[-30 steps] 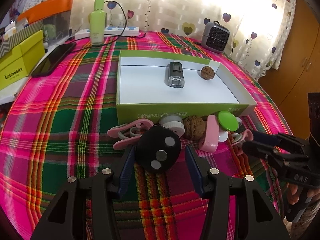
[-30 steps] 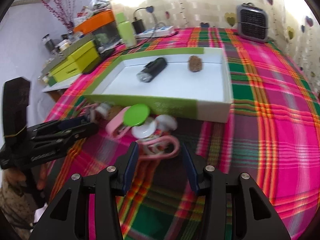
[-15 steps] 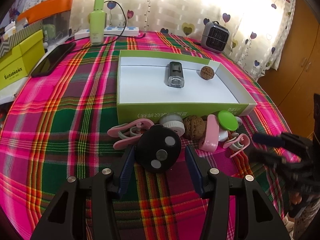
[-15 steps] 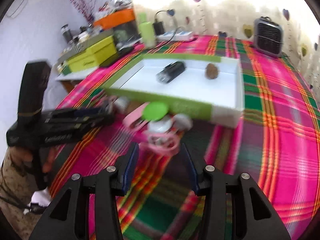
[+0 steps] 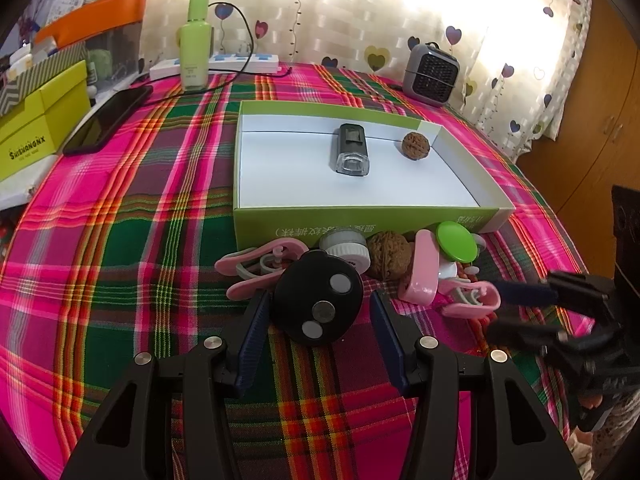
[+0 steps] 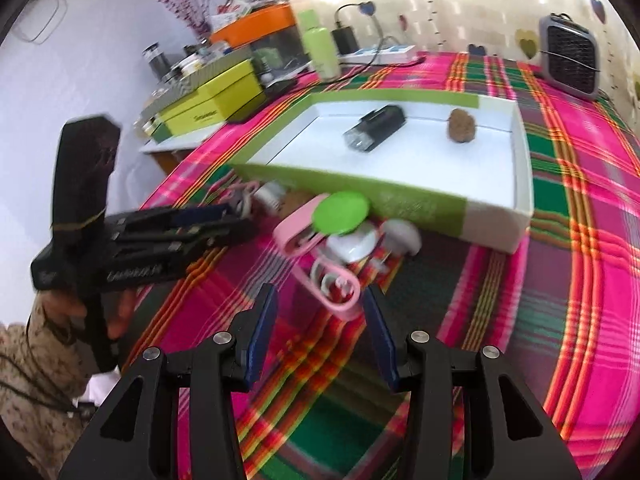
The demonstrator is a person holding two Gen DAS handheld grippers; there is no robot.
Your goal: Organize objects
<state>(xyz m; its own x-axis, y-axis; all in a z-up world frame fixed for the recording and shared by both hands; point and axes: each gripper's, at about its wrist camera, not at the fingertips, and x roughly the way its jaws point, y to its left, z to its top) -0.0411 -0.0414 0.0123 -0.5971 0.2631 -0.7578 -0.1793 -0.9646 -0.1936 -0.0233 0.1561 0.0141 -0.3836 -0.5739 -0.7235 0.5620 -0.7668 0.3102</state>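
Bright daylight comes through a cream curtain [image 5: 360, 12] dotted with hearts, right behind the plaid-covered table [image 5: 120, 220]. Right of the curtain there's a wooden cabinet [image 5: 600, 112]; a plain white wall [image 6: 100, 60] off to the left.

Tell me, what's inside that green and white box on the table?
Inside the box lie two things: a small black device with a clear end and a walnut, apart from each other. The near wall hides a strip of the floor just behind it.
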